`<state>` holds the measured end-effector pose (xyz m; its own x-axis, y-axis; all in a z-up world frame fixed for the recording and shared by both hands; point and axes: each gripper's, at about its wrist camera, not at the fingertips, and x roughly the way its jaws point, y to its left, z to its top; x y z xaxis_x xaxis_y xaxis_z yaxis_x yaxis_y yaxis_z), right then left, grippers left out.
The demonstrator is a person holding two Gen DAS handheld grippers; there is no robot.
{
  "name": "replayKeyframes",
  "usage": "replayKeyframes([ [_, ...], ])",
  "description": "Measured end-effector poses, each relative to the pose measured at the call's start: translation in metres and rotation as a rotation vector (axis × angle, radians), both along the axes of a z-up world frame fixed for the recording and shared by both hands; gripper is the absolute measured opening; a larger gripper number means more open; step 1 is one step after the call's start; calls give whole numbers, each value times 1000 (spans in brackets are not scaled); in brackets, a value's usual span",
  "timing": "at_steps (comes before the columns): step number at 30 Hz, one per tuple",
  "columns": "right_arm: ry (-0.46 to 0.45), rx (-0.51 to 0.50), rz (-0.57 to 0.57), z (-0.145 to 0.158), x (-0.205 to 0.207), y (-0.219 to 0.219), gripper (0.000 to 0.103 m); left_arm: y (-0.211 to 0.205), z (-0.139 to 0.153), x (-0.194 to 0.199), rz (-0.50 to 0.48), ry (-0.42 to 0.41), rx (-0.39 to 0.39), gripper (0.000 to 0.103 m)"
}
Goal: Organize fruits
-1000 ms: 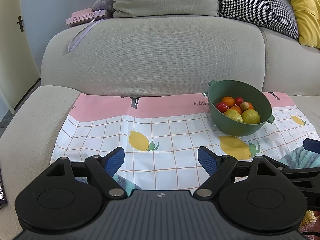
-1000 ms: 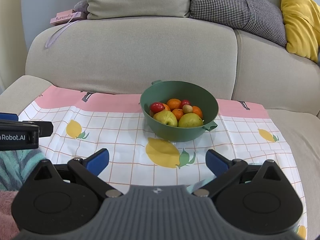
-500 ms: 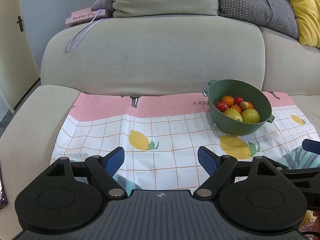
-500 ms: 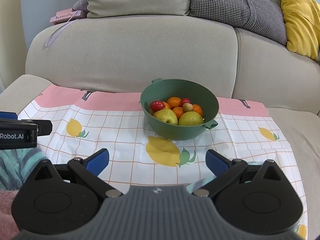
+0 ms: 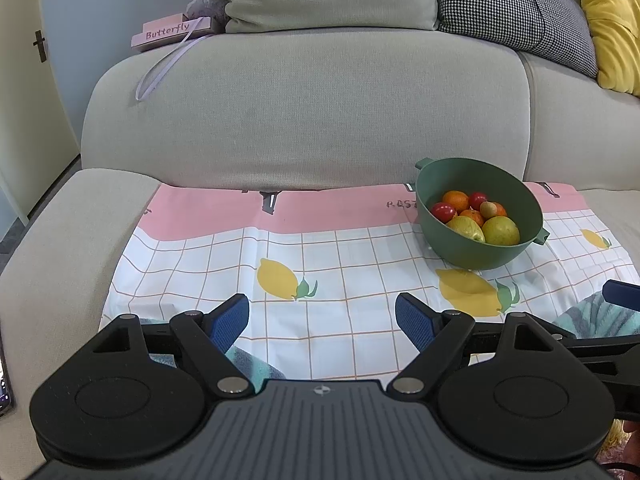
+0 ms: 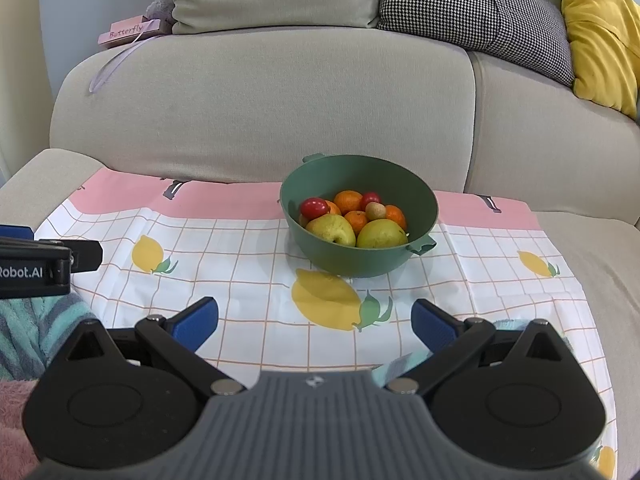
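Observation:
A green bowl (image 6: 320, 256) (image 5: 524, 196) stands on a lemon-print cloth (image 6: 240, 264) (image 5: 340, 256) on the sofa seat. It holds two yellow-green pears (image 6: 332, 230), several oranges (image 6: 348, 200), two small red fruits (image 6: 314, 207) and a small beige fruit (image 6: 376, 211). My right gripper (image 6: 314, 322) is open and empty, in front of the bowl. My left gripper (image 5: 322, 318) is open and empty, to the bowl's left over the cloth. The left gripper's body shows at the left edge of the right wrist view (image 6: 40, 268).
The grey sofa backrest (image 6: 260, 112) rises behind the bowl, with grey, houndstooth (image 6: 472, 12) and yellow (image 6: 600, 28) cushions on top. A pink "Butterfly" box (image 5: 172, 32) lies on the backrest. The left armrest (image 5: 60, 240) borders the cloth. Teal fabric (image 6: 36, 328) lies nearby.
The bowl sits slightly higher in both views; both grippers have shifted a little. Both stay open and empty.

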<state>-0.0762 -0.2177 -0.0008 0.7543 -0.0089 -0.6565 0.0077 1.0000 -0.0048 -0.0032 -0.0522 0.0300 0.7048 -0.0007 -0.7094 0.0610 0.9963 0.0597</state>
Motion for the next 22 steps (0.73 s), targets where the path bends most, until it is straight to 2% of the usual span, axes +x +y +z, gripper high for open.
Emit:
replayKeyframes([
  [22, 5, -2, 0, 1, 1, 0, 99, 1, 1, -3, -5, 5, -50, 97],
])
